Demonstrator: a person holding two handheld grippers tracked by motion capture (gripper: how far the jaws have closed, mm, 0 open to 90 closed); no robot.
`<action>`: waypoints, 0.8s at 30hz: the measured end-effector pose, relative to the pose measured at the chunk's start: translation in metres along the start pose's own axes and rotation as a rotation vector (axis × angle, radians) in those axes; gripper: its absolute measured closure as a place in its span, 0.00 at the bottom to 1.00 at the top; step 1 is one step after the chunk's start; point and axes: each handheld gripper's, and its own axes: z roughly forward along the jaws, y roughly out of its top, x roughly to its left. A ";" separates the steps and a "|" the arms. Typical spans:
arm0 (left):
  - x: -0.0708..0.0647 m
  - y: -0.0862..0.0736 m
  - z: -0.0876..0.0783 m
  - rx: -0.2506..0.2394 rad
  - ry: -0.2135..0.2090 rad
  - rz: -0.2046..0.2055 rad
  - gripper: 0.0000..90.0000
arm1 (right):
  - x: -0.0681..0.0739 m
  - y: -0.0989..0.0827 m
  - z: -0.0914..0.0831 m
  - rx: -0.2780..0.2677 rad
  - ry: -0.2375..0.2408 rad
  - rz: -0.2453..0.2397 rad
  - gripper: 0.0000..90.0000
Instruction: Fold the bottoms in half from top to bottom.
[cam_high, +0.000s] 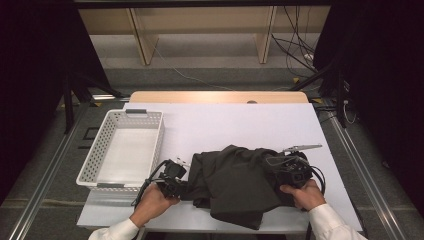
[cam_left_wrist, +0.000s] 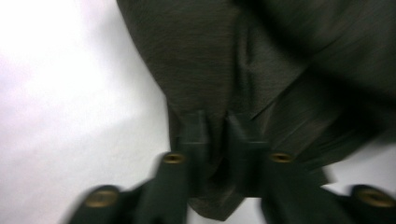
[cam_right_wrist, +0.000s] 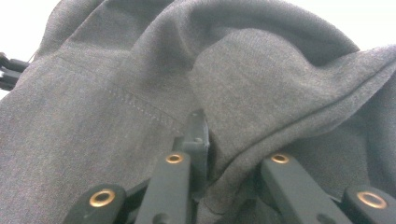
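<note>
While your left gripper (cam_high: 176, 183) pinches the near left edge of the dark grey garment (cam_high: 235, 182), its jaws drawn narrow with a fold of cloth between them, your right gripper (cam_high: 292, 172) is clamped on a thick fold at the garment's right side. The garment lies crumpled on the white table (cam_high: 240, 125), near its front edge. A white perforated basket (cam_high: 100, 150) stands just left of your left gripper. Behind the table, cables (cam_high: 295, 50) cross the floor by a wooden frame (cam_high: 142, 40).

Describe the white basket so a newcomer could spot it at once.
On the white table, look at its left side, left of the crumpled dark garment. The white plastic basket sits there: rectangular, with perforated walls, and the sole rigid container.
</note>
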 end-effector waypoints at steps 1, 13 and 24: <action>-0.003 0.003 -0.007 -0.032 -0.024 -0.003 0.70 | 0.000 0.000 0.000 0.002 -0.004 0.003 0.84; -0.012 0.026 0.015 -0.025 -0.257 -0.187 0.48 | 0.010 -0.011 -0.007 0.051 0.039 0.033 0.52; -0.025 0.043 0.040 0.002 -0.209 -0.197 0.40 | 0.012 -0.015 0.008 0.088 0.038 0.021 0.64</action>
